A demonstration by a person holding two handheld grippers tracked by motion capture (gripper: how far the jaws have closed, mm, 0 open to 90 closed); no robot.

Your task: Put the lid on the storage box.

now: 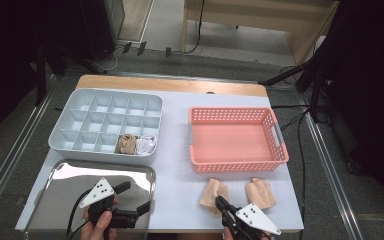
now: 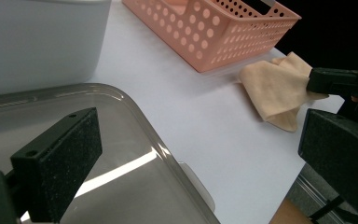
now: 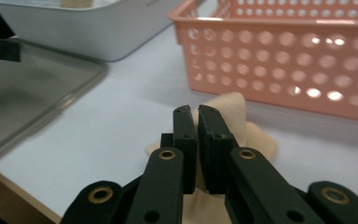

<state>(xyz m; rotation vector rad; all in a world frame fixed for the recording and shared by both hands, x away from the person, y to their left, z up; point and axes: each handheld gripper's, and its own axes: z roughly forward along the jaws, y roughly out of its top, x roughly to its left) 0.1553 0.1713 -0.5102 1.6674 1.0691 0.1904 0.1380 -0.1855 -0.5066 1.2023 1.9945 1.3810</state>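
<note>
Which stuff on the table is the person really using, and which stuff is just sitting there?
In use:
- right gripper, jaws shut on the nearer beige sock
- second beige sock, likely next
- grey divided box, already holding a beige and a white rolled sock

Just sitting there:
- pink basket, nothing in it
- shiny tray
- left gripper, open and holding nothing

Black fingers (image 3: 186, 140) – brass rivets, grey three-cornered plates (image 1: 96, 193) with holes – black cables.

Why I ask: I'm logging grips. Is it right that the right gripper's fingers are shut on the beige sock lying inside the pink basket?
Not quite. The right gripper is shut on the beige sock, but that sock lies on the table in front of the pink basket, not inside it, as the high view shows.
</note>
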